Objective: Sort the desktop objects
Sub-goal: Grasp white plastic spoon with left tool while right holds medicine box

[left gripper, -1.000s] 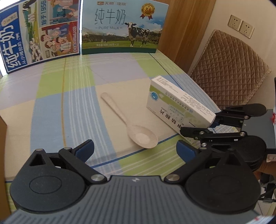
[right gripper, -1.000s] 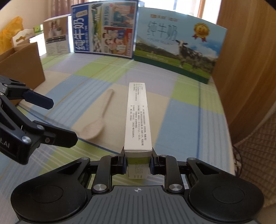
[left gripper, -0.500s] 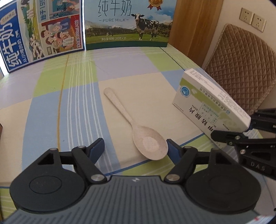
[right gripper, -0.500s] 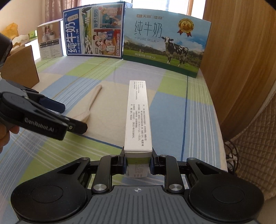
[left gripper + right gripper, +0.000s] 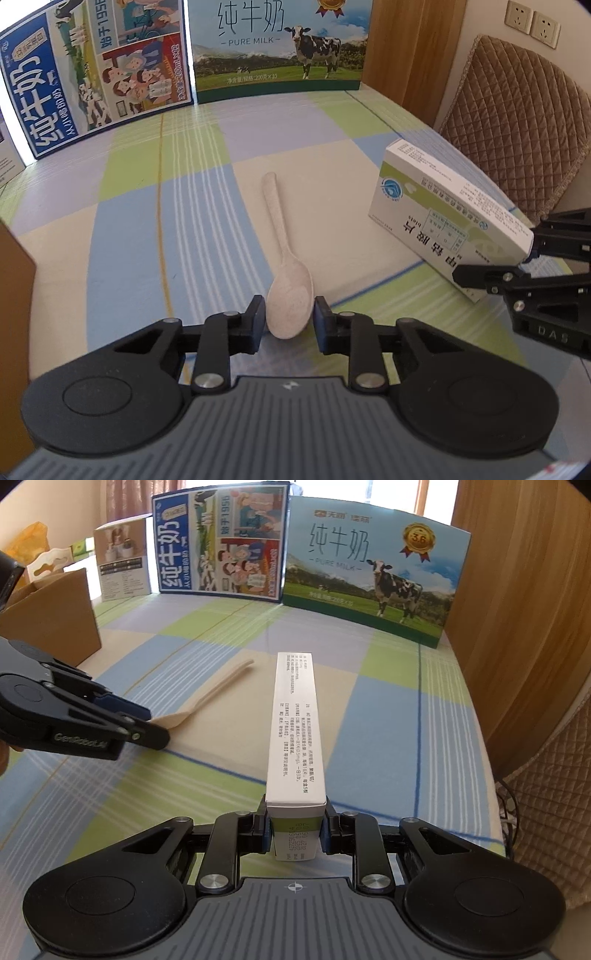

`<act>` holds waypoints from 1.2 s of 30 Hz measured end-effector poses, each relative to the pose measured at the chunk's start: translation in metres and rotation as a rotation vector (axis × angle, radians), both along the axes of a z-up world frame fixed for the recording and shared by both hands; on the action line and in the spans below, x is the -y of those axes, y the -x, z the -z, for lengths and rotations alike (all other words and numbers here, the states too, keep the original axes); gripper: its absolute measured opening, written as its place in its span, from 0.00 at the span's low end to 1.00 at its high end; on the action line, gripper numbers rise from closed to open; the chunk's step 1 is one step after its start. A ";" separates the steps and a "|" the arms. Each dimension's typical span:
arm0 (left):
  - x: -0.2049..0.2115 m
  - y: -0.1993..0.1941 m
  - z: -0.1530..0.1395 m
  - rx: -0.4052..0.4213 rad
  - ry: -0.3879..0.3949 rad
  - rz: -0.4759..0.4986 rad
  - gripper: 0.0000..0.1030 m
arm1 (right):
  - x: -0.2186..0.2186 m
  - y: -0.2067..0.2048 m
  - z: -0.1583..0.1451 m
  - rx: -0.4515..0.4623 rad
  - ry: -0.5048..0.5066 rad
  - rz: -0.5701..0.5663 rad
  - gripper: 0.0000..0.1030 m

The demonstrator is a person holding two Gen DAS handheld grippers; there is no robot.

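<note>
Tablecloth (image 5: 140,236) carries the sorting items, largest risk first. Medicine box (image 5: 295,731) is clamped at one short end by the right gripper (image 5: 295,829) and juts forward unsupported; it may pivot or sag. Left gripper (image 5: 289,323) has just closed on the spoon (image 5: 288,295) bowl, which lies on the cloth; curved, smooth sides could squirt out on lifting
</note>
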State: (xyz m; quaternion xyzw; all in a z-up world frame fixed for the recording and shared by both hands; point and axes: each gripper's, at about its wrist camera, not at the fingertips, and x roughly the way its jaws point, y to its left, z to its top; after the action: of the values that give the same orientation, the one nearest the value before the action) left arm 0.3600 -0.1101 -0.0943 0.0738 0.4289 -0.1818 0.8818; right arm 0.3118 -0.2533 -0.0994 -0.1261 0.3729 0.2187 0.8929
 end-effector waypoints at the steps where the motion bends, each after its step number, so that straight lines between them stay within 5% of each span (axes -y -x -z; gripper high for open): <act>1: -0.003 0.006 -0.002 -0.003 -0.005 0.003 0.22 | -0.001 0.004 0.000 -0.003 -0.004 -0.003 0.20; 16: -0.033 0.133 -0.027 -0.072 -0.079 0.096 0.22 | -0.014 0.110 -0.004 -0.098 -0.017 -0.009 0.20; 23: -0.050 0.136 -0.024 -0.097 0.000 0.052 0.40 | -0.017 0.128 -0.005 -0.079 -0.009 0.014 0.21; 29: -0.047 0.128 -0.016 -0.125 0.022 0.038 0.40 | -0.019 0.127 -0.004 -0.062 -0.001 0.017 0.24; 36: -0.037 0.121 -0.010 -0.127 -0.020 0.050 0.38 | -0.016 0.119 0.001 -0.061 -0.025 0.036 0.44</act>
State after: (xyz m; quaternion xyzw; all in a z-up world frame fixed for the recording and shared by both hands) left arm 0.2391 -0.0729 -0.0843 0.0818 0.4837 -0.2039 0.8472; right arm 0.1931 -0.2373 -0.1003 -0.1015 0.3995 0.2109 0.8864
